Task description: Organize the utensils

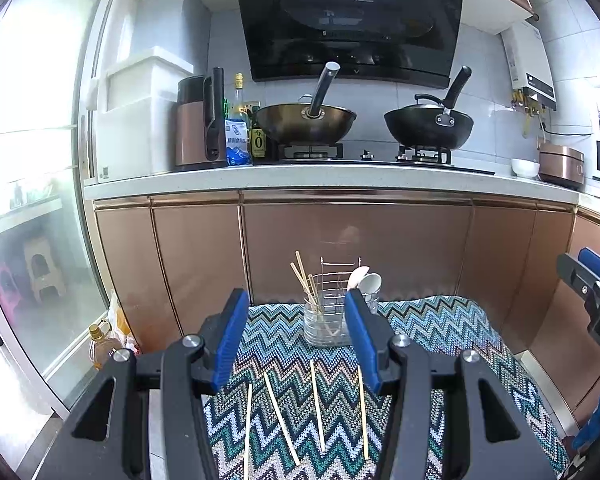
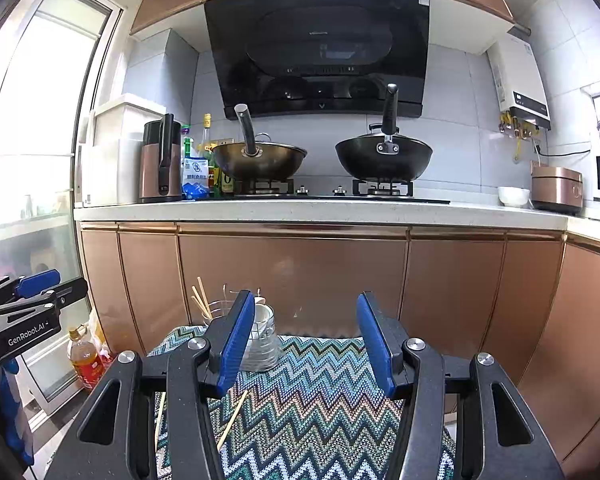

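Wooden chopsticks (image 1: 282, 420) lie loose on the cloth; both grippers (image 1: 296, 340) (image 2: 306, 344) hover half-open, empty, next pick one for the jar (image 1: 326, 326)

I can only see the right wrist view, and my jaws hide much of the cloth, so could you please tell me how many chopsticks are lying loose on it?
Observer: Four loose chopsticks lie roughly side by side on the zigzag cloth.
Operator: Thank you. Is the left gripper carrying anything?
Observer: No. The left gripper is open, with nothing between its jaws.
Operator: And where do the stored chopsticks stand?
Observer: The stored chopsticks stand upright in a glass jar beyond the loose ones. White spoons stand just to the right of the jar.
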### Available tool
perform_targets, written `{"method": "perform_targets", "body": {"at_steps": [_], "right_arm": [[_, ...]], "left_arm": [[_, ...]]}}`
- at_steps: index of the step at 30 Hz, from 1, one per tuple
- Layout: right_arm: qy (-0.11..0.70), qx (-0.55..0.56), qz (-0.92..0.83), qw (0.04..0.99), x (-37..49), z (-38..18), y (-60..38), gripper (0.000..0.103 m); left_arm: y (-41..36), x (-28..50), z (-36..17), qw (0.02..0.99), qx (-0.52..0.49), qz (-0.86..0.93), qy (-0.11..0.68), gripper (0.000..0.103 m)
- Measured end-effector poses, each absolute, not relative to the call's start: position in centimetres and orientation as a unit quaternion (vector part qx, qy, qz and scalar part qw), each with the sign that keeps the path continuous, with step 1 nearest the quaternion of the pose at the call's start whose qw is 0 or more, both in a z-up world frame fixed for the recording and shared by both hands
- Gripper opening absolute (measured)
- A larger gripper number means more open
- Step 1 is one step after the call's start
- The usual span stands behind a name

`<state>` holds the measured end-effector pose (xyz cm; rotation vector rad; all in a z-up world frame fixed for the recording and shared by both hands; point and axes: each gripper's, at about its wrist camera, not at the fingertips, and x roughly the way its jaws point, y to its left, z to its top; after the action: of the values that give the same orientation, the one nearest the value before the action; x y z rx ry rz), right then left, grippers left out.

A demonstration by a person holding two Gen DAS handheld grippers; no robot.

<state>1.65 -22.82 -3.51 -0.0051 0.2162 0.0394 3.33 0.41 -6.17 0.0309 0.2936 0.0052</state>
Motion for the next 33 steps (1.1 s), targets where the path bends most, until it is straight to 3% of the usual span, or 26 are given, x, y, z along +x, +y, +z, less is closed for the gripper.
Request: {"method": "perform_targets", "body": {"at_steps": [33], "right_arm": [[0.160,-0.011,0.033,0.987,6.3,-6.6,-21.2,0.053]], "left_arm": [[0.8,8.7,-8.4,0.982,0.031,0.020,0.186,0.048]]}}
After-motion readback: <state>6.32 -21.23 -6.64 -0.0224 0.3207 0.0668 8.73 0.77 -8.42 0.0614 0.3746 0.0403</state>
